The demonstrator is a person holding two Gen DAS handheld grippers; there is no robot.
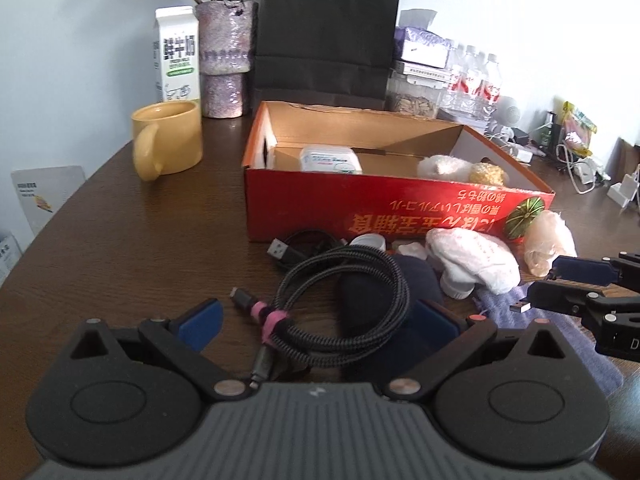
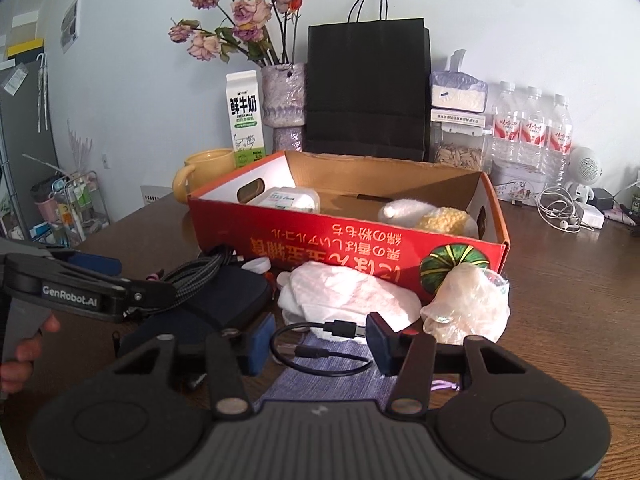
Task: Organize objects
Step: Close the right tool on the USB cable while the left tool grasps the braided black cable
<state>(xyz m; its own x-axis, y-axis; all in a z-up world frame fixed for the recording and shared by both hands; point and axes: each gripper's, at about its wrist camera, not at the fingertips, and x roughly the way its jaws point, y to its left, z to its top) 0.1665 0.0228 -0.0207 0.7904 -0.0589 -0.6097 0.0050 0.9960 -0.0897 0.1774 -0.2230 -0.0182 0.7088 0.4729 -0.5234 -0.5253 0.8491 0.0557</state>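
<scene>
Both grippers work the clutter in front of the red cardboard box [image 2: 348, 248].

The right gripper [image 2: 320, 346] has its fingers part-way apart around a short black USB cable [image 2: 320, 354], whose plug end meets the right-hand pad; whether it is pinched I cannot tell. The left gripper [image 1: 316, 322] stands with fingers spread wide over a coiled braided cable [image 1: 348, 308], not pressing it. Both cables lie on the bench [image 1: 140, 248] near a white sock [image 1: 476, 258] and a dark pouch [image 2: 236, 296], just before the box.
</scene>
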